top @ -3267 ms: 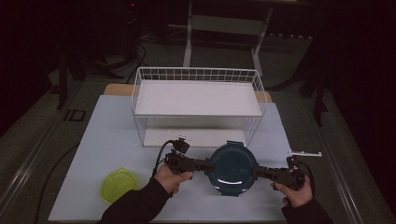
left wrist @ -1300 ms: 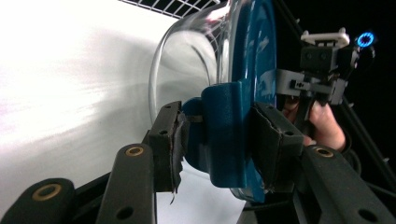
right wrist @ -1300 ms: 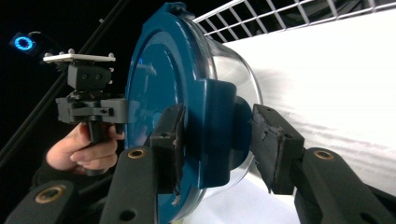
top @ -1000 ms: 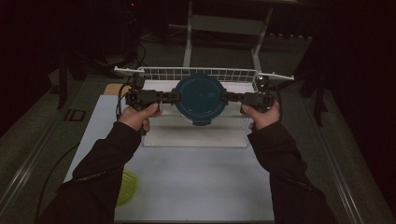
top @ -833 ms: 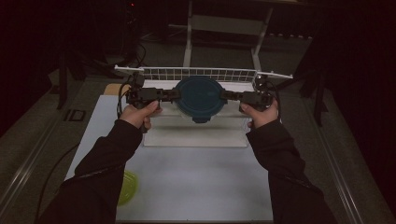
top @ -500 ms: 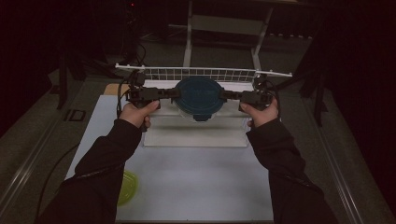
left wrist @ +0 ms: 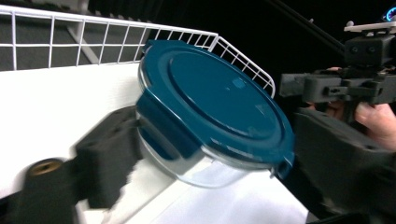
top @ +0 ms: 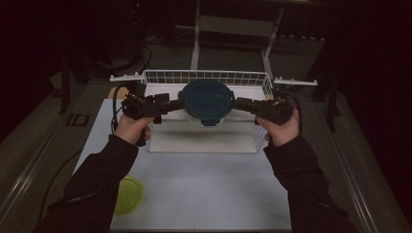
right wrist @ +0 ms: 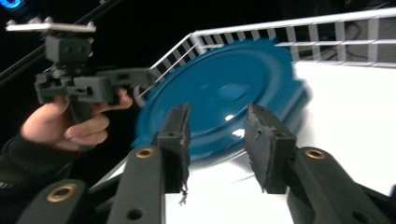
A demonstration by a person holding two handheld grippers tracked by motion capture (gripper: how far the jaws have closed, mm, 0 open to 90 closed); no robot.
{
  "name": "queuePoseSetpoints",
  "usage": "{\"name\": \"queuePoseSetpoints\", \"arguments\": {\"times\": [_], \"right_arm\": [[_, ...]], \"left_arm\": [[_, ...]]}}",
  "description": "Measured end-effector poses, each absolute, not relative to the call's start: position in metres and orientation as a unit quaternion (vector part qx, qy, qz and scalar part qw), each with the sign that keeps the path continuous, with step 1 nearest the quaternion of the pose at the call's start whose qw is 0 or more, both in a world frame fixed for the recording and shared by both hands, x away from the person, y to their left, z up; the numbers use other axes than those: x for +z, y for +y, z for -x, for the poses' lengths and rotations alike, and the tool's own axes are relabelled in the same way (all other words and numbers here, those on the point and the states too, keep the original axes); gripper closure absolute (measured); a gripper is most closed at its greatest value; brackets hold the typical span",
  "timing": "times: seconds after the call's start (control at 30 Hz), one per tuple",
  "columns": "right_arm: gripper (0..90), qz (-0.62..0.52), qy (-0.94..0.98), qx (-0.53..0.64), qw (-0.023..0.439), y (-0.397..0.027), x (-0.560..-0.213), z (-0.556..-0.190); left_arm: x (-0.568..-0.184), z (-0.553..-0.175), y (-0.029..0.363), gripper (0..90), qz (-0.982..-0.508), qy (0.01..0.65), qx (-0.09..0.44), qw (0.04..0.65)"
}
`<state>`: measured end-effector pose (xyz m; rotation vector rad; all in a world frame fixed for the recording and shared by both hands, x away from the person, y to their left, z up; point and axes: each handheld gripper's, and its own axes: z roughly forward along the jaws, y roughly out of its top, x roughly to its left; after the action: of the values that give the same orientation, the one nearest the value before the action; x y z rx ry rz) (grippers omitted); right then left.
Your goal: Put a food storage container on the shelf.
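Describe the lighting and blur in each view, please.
High view: dim and dark at the edges; only the table and basket are lit. Left gripper view: the container is fairly sharp, while the near jaws smear. Right gripper view: the container's lid is blurred by motion and carries a small glare spot.

Yellow-green lid (top: 128,194) at white table (top: 204,194) near-left corner; floor (top: 43,145) grey.

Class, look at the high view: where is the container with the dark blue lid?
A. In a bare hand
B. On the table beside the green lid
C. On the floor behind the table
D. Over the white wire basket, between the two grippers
D: the container sits over the basket, with the left gripper and right gripper at its sides.
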<state>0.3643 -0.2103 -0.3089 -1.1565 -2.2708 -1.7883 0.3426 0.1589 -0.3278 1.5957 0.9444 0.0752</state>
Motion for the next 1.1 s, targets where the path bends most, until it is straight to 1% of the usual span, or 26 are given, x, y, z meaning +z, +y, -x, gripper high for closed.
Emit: {"name": "queuePoseSetpoints", "arguments": {"times": [0.07,0.13,0.17,0.23,0.27,0.3,0.33,0.53,0.67,0.73,0.8,0.87,1.03,1.1], "right_arm": [[63.9,0.359,-0.735,-0.575,0.024,-0.208,-0.312,-0.356],[68.4,0.351,-0.738,-0.576,0.035,-0.205,-0.315,-0.347],[69.8,0.346,-0.739,-0.576,0.042,-0.204,-0.317,-0.343],[76.2,0.34,-0.744,-0.573,0.049,-0.199,-0.321,-0.335],[76.2,0.34,-0.744,-0.573,0.049,-0.199,-0.321,-0.335],[86.7,0.329,-0.753,-0.567,0.052,-0.193,-0.326,-0.327],[89.6,0.328,-0.756,-0.564,0.049,-0.191,-0.327,-0.325],[89.9,0.33,-0.761,-0.554,0.074,-0.174,-0.341,-0.322],[89.8,0.34,-0.757,-0.552,0.076,-0.165,-0.345,-0.329],[89.8,0.344,-0.758,-0.55,0.07,-0.161,-0.346,-0.332],[89.9,0.345,-0.755,-0.552,0.077,-0.159,-0.347,-0.337],[89.9,0.349,-0.758,-0.547,0.062,-0.155,-0.348,-0.339],[89.9,0.36,-0.75,-0.55,0.07,-0.15,-0.352,-0.35],[89.9,0.362,-0.75,-0.55,0.063,-0.147,-0.352,-0.354]], "left_arm": [[-0.33,-0.335,0.16,6.1,-0.693,0.398,0.04,0.6],[-0.331,-0.331,0.16,1.7,-0.695,0.396,0.046,0.599],[-0.333,-0.322,0.162,1.7,-0.695,0.392,0.062,0.6],[-0.335,-0.313,0.164,1.1,-0.694,0.389,0.082,0.6],[-0.335,-0.313,0.164,0.9,-0.694,0.389,0.082,0.6],[-0.338,-0.304,0.164,0.6,-0.699,0.385,0.1,0.594],[-0.34,-0.3,0.164,0.6,-0.699,0.384,0.105,0.594],[-0.352,-0.283,0.167,0.5,-0.706,0.374,0.114,0.59],[-0.36,-0.275,0.17,0.5,-0.709,0.378,0.103,0.587],[-0.364,-0.272,0.172,0.5,-0.71,0.378,0.104,0.584],[-0.366,-0.271,0.173,0.5,-0.711,0.379,0.105,0.583],[-0.372,-0.269,0.176,0.5,-0.709,0.383,0.105,0.583],[-0.378,-0.267,0.181,0.5,-0.712,0.386,0.104,0.577],[-0.379,-0.266,0.181,0.5,-0.716,0.384,0.112,0.572]]}}
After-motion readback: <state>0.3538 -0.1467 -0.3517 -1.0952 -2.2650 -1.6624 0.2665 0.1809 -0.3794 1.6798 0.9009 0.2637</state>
